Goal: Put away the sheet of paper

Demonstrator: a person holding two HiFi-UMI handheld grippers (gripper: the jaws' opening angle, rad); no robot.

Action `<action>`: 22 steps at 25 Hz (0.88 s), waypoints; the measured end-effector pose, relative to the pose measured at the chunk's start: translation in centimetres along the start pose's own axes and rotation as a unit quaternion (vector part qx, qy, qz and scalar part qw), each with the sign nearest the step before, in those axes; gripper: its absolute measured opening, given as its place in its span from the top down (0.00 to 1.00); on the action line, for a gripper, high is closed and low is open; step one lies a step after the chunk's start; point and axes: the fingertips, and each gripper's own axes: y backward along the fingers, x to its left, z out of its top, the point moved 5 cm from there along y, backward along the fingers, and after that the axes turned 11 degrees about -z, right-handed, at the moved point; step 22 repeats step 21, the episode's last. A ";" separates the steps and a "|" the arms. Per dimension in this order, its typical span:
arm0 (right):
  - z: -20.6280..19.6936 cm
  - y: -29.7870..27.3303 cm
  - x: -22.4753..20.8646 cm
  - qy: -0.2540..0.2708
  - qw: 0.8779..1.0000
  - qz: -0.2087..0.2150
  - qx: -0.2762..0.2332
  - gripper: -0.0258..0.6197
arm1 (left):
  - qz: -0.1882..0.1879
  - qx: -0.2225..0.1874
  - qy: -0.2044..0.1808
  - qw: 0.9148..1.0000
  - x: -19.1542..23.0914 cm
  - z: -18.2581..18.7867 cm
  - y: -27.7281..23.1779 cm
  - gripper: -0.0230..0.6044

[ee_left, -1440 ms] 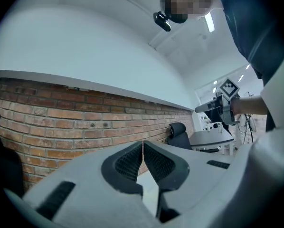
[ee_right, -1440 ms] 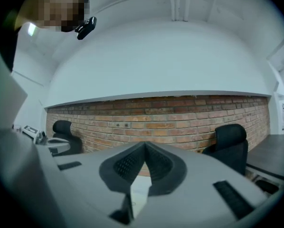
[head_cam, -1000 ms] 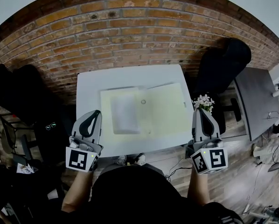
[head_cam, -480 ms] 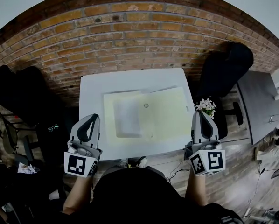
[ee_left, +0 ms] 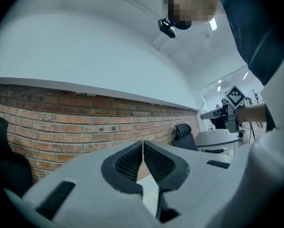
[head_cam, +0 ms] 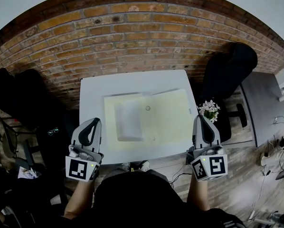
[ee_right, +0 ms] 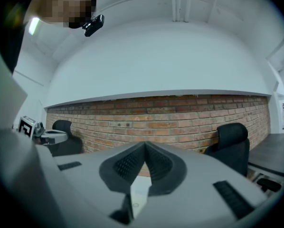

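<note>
— Where is the sheet of paper (head_cam: 128, 118)?
— It lies flat, white and rectangular, on the open pale-yellow folder (head_cam: 168, 115) on the table (head_cam: 92, 91).
— And the grippers?
— The left gripper (ee_left: 142, 144) and right gripper (ee_right: 145, 145) have their ribbed jaws pressed together and empty, at the table's near edge.

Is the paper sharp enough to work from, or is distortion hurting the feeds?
Head view: fisheye bows the brick wall, corners black, yet the sheet of paper is clear, evenly lit. Left gripper view: ceiling light glares top right. Right gripper view: close fingers look soft, dark rim.

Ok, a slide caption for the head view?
Both shut, left gripper and right gripper flank a table with a paper sheet on an open folder.
</note>
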 end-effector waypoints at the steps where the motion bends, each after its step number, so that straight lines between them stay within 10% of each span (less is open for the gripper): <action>1: -0.1 0.0 0.0 0.000 1.000 0.000 -0.001 0.94 | 0.000 -0.003 -0.001 1.000 -0.1 0.0 0.0 0.91; 22: -1.4 0.4 0.4 -0.004 1.000 0.006 0.000 0.94 | 0.013 0.009 -0.002 1.000 -0.4 -0.2 0.9 0.91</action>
